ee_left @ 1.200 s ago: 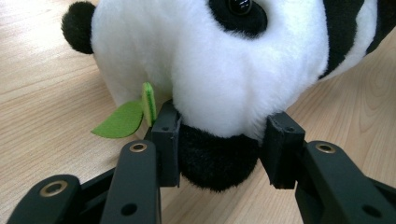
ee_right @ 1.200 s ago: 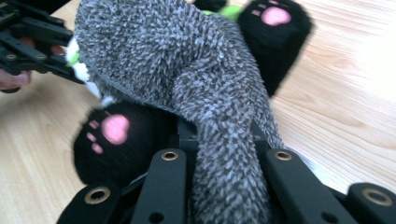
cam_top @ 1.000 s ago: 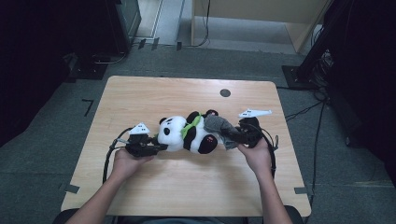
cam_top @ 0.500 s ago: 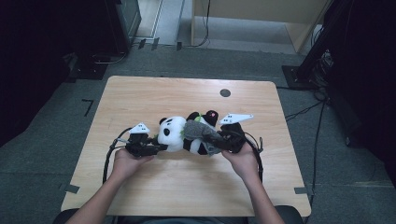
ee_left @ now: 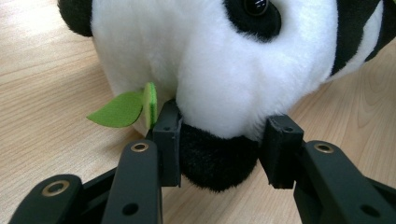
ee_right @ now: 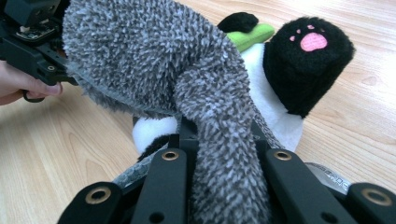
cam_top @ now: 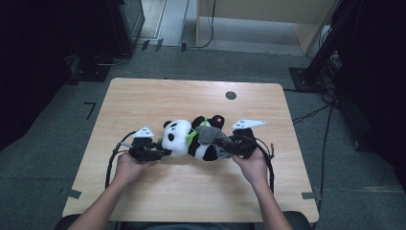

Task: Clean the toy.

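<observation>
The panda [cam_top: 184, 139] lies on its side near the middle of the tabletop [cam_top: 143, 96], head toward my left hand, and what has changed over the last second is the grey cloth [cam_top: 213, 136]: my right claw [cam_top: 229, 145] has carried it in from the right, so it now drapes over the toy's belly and legs rather than hanging beside them. I take that to mean the covering or dressing is under way, though the cloth still sits bunched and not spread. From the high view, my left claw [cam_top: 160, 152] sits at the panda's head and has not shifted. In the left gripper view, my left claw [ee_left: 219, 154] is clenched partway on the black ear [ee_left: 217, 161], one pad pressing each side, with a green felt leaf [ee_left: 122, 109] just beside it. In the right gripper view, my right claw [ee_right: 223, 140] is clamped nearly shut on a fold of the shaggy grey cloth [ee_right: 154, 60], which rises between the jaws and covers the white belly; a black paw with a pink pad [ee_right: 306, 60] sticks out beyond it.
</observation>
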Demonstrator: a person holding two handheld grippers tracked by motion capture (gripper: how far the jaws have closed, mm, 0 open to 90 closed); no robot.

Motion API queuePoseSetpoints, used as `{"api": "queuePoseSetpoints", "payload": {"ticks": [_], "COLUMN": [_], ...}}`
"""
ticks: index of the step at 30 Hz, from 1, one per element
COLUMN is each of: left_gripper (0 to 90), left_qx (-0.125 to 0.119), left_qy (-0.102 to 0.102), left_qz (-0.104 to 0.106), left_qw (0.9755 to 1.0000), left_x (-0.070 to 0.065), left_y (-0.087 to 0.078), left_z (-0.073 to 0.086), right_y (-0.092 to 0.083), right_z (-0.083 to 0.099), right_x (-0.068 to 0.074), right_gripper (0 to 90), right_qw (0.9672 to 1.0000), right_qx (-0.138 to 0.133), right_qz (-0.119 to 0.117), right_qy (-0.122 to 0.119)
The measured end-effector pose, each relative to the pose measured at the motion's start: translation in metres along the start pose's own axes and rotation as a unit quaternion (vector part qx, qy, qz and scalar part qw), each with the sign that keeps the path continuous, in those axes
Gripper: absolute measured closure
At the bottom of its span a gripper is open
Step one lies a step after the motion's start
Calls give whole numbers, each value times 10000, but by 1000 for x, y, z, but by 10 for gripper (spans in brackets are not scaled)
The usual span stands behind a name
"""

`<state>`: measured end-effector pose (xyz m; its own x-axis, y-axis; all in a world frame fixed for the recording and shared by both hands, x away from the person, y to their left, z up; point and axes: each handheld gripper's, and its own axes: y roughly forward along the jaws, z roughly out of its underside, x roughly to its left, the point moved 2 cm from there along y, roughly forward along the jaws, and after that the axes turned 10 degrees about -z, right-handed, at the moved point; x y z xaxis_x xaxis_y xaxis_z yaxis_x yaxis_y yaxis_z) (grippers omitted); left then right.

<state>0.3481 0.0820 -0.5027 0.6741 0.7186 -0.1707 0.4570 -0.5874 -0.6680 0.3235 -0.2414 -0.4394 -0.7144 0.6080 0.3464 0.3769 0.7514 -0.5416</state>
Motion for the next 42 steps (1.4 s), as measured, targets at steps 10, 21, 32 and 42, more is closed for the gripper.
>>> {"api": "queuePoseSetpoints", "payload": {"ticks": [10, 21, 32, 42], "left_gripper": [571, 572, 570, 592], "left_qx": [11, 9, -75, -107], "left_qy": [-31, -33, -5, -76], "left_qz": [33, 44, 31, -110], "left_qw": [10000, 10000, 10000, 9999], "left_x": [2, 4, 3, -2], "left_y": [0, 0, -1, -5], "left_z": [0, -2, -2, -4], "right_y": [-3, -22, -58, -70], "right_z": [12, 26, 25, 21], "right_x": [-18, -45, -65, -101], "right_gripper": [784, 784, 780, 774], "right_qw": [9992, 9942, 9908, 9858], "right_qx": [136, 311, -125, -288], "right_qz": [25, 567, 985, 1345], "right_qy": [363, 858, 922, 966]}}
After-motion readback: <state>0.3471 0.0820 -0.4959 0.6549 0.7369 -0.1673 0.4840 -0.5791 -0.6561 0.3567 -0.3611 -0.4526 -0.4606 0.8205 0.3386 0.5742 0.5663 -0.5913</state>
